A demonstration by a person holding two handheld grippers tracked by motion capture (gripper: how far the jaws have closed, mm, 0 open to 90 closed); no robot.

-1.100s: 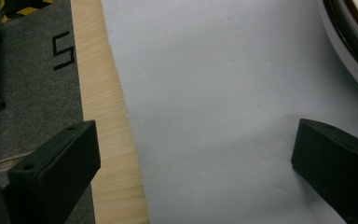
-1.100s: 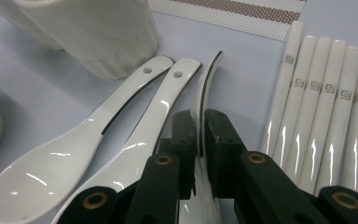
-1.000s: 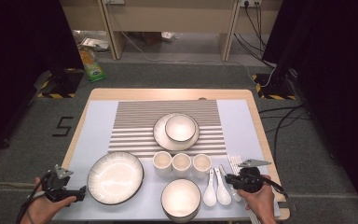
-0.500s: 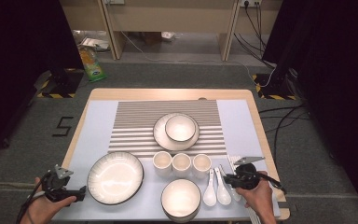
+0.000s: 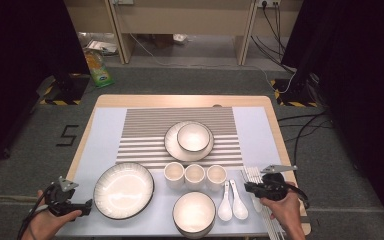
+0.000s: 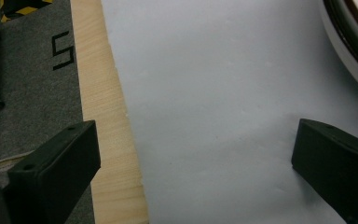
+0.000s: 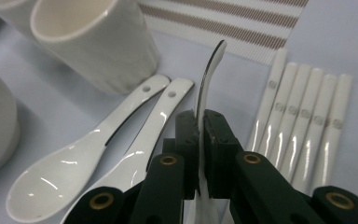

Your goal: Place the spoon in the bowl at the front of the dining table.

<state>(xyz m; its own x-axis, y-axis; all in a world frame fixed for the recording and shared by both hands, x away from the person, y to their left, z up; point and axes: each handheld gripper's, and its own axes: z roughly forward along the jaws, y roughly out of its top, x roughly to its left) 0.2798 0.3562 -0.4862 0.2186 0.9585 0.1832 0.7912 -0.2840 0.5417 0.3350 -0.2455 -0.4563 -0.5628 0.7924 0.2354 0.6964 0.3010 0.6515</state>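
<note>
the table (image 5: 105, 102) carries a pale mat set out like a place setting. the big ribbed plate (image 5: 124, 190) lies near left, empty. a smaller plate (image 5: 171, 145) at the middle of the striped part holds a bowl (image 5: 193, 137), itself empty, and a second empty bowl (image 5: 194, 212) sits at the near edge. three empty cups (image 5: 195, 176) stand in a row between them. two spoons (image 5: 232, 202) lie side by side right of the near bowl, with white chopsticks (image 7: 303, 126) beyond, further right.

the right gripper (image 7: 199, 140) is clamped on a third spoon (image 7: 209, 74), held on edge with its handle pointing away (probably being set beside the other two, just left of the chopsticks). the left gripper (image 6: 196, 154) hovers spread wide with nothing between its jaws over bare mat at the near left corner, likely just parked clear of the big plate.
</note>
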